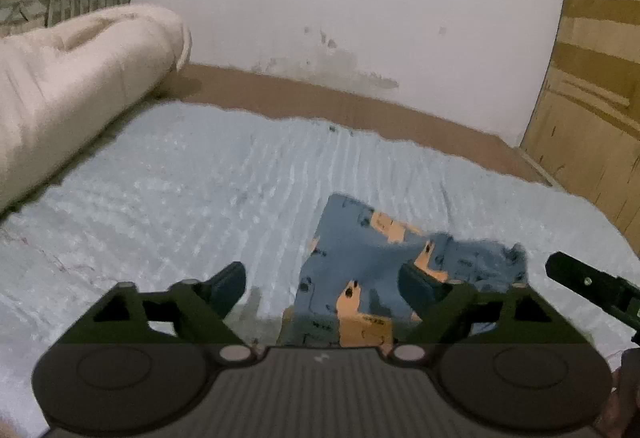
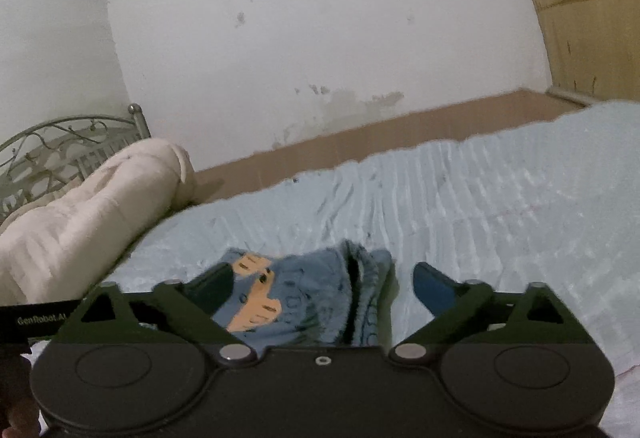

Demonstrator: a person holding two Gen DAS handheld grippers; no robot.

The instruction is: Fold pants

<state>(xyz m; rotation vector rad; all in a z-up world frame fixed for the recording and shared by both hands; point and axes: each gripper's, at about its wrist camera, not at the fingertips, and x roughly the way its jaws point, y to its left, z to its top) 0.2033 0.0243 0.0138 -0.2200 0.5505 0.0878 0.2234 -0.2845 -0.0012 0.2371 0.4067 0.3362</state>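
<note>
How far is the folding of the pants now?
Mostly done: the pants lie as a small folded bundle on the light blue bedspread. Nothing is in hand: the left gripper and right gripper are open. Perhaps left: flattening the bunched edge.

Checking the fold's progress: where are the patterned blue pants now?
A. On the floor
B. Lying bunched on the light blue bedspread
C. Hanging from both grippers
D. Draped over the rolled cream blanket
B: the pants lie on the bedspread, both grippers open.
</note>
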